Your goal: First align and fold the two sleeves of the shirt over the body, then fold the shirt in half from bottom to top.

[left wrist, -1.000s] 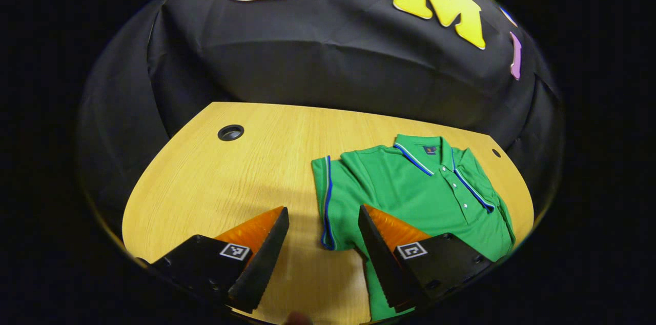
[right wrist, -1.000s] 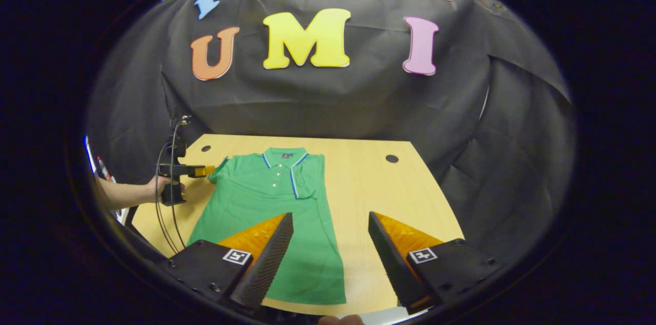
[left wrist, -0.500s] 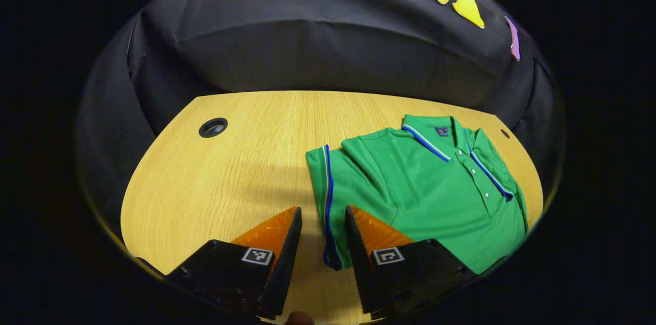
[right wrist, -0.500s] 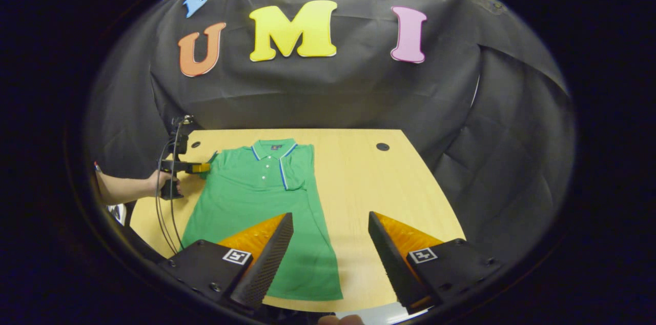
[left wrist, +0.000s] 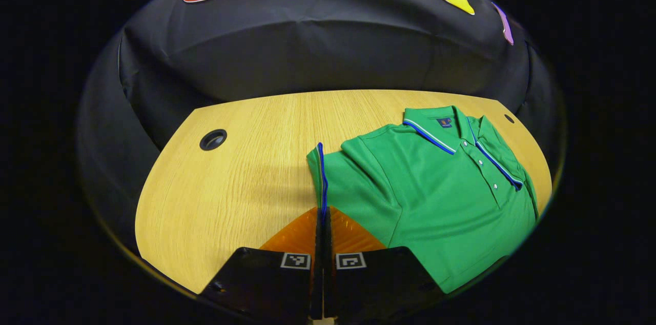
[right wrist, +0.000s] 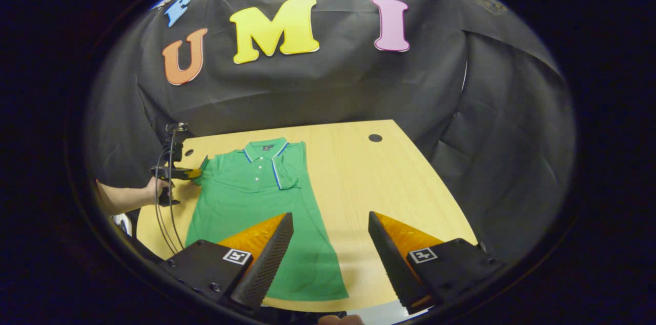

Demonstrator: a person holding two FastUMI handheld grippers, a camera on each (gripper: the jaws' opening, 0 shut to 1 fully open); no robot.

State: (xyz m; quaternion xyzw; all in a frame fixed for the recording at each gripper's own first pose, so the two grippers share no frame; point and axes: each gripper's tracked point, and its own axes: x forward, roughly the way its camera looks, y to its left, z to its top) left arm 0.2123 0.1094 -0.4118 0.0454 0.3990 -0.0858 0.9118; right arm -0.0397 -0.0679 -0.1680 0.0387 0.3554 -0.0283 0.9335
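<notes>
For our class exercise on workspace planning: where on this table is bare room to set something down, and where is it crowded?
Free: the table between the shirt and the far-right cable hole; also the strip from the left cable hole to the sleeve cuff. Crowded: at that cuff, where the left gripper clamps it.

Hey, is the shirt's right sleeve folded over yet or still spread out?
Folded: the right sleeve lies flat over the shirt body, its striped cuff beside the placket.
</notes>
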